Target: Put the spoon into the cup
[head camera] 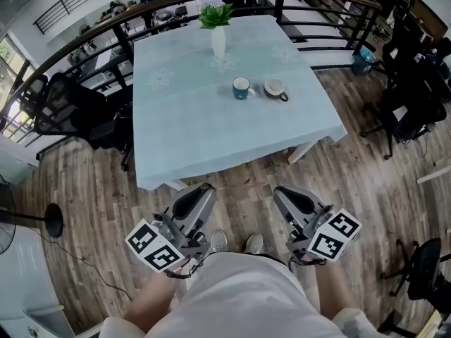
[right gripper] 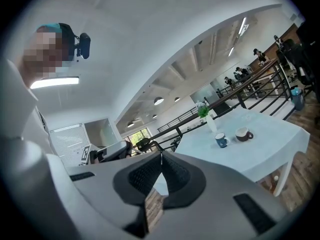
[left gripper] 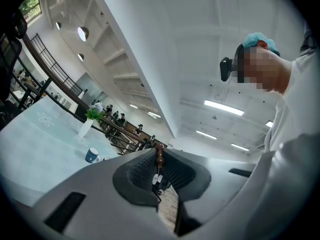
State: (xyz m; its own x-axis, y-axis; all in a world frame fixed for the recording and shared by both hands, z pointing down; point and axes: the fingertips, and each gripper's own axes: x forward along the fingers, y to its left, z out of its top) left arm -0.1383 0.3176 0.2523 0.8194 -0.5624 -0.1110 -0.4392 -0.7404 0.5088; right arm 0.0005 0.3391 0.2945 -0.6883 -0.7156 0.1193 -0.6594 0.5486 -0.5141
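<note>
Spoon status: clamped in my left gripper. Its jaws are nearly closed, with the pads pressing on the thin brown handle. Only the handle tip and some small white tags show between the pads; the bowl is out of sight.

Right gripper status: jaws fully together at the tips, nothing between them.

Position of both grippers: held low in front of my torso, off the near edge of the table and well apart from it, over the wooden floor. Both point towards the table.

Items on the table:
- Blue cup: upright, right of the table's centre, in its far half.
- Brown cup: upright, just beside the blue cup on the side of the table's right edge, not touching it, handle turned towards the near right corner.
- Vase: white, with green leaves, near the table's far edge, beyond the blue cup.

Off the table's left side stands a black chair
</note>
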